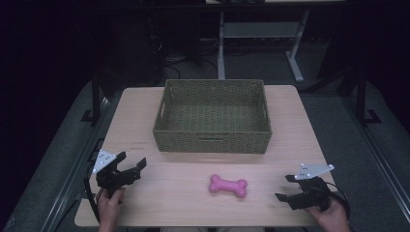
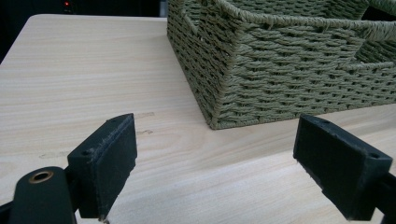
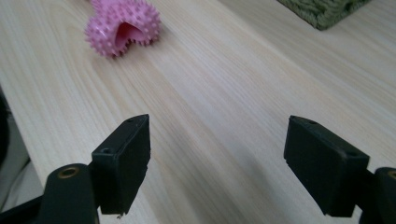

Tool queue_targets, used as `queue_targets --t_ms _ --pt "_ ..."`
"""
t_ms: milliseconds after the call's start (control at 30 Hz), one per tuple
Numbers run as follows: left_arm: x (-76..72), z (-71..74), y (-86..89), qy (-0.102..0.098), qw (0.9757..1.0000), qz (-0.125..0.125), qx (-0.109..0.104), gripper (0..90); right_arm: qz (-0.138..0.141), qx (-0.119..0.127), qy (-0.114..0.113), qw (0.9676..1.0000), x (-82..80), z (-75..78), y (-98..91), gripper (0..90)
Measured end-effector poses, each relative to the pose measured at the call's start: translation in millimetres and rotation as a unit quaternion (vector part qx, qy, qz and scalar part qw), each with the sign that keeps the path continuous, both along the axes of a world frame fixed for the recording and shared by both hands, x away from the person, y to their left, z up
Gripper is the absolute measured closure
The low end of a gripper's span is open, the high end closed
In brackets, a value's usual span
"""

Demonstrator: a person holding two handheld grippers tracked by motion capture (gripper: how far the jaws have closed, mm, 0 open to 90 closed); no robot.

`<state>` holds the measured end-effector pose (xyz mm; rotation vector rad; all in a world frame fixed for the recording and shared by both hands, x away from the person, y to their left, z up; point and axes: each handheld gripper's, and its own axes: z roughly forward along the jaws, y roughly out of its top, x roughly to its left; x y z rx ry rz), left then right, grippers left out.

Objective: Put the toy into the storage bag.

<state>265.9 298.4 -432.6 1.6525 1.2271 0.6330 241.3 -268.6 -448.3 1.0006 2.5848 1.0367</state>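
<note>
A pink spiky bone-shaped toy (image 1: 227, 185) lies on the wooden table (image 1: 183, 193) near its front edge, in front of a green woven basket (image 1: 212, 139). My left gripper (image 1: 131, 164) rests open at the table's front left, held by a hand, with nothing between its jaws. In the left gripper view the basket's corner (image 2: 261, 74) stands ahead of that gripper (image 2: 215, 163). My right gripper (image 1: 285, 188) is open at the front right, apart from the toy. The toy's end (image 3: 122, 28) shows far ahead of it (image 3: 217, 163) in the right gripper view.
The basket looks empty and takes up the table's middle back. Bare tabletop lies between the two grippers around the toy. Beyond the table stand a dark floor, desk legs (image 1: 296, 58) and cables.
</note>
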Motion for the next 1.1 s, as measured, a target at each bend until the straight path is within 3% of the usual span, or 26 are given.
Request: queue_targets --t_ms 167,333,1100 --pt "0.0 -0.9 -0.1 0.002 1.0 0.001 -0.001 13.0 0.014 0.007 0.005 0.9999 1.4 5.2 4.0 22.3" --pt "-1.5 0.1 2.1 -0.002 1.0 -0.001 -0.003 13.0 0.032 -0.005 0.006 0.9995 2.4 11.7 15.0 21.3" --pt "-1.7 0.8 3.4 -0.003 1.0 0.001 -0.004 13.0 0.097 -0.015 0.027 0.9948 21.2 34.8 48.2 18.6"
